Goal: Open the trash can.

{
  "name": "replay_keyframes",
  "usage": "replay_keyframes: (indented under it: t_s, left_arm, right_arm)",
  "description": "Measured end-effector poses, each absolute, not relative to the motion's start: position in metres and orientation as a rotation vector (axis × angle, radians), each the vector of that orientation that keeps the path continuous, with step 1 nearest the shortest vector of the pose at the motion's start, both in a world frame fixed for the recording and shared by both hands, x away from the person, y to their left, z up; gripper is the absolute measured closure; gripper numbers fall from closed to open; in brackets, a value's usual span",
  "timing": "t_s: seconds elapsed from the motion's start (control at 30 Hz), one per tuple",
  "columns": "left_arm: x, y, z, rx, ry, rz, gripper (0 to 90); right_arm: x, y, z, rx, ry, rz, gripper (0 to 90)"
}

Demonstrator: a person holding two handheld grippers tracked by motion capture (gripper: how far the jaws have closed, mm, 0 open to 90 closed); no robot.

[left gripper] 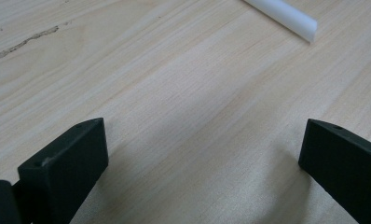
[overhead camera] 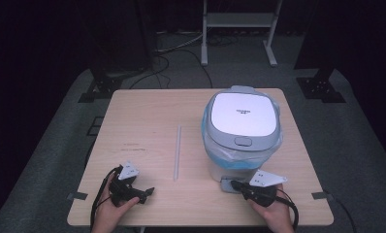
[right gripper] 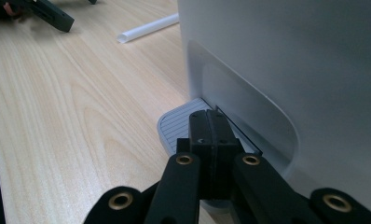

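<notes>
from the high view, the white and grey pedal bin (overhead camera: 241,133) with a blue bag stands on the right part of the light wooden table (overhead camera: 147,116), the right gripper (overhead camera: 235,184) at its grey foot pedal (overhead camera: 227,185). in the left gripper view, the left gripper (left gripper: 202,149) has jaws wide apart above bare wood, near a white plastic tube (left gripper: 286,14). in the right gripper view, the jaws are pressed together, resting on the pedal, holding nothing.

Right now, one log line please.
right gripper: shut, over bin pedal | left gripper: open, empty | lid: closed
</notes>
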State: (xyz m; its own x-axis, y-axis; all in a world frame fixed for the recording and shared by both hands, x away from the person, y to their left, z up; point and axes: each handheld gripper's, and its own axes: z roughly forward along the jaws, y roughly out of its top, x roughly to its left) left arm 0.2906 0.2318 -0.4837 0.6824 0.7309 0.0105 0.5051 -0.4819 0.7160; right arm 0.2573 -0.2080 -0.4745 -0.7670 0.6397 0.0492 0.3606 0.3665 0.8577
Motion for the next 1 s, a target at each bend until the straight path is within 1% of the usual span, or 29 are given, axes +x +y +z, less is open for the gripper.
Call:
replay_keyframes:
  t_s: [0.27,1.0]
  left_arm:
    - [0.2906,0.2317,-0.4838,2.187,0.944,0.412,0.2]
    - [0.2909,0.2314,-0.4840,2.183,0.947,0.414,0.2]
  right_arm:
    - [0.2579,-0.2096,-0.4763,0.930,2.337,1.382,90.0]
    - [0.2580,-0.2094,-0.4783,0.920,2.340,1.373,90.0]
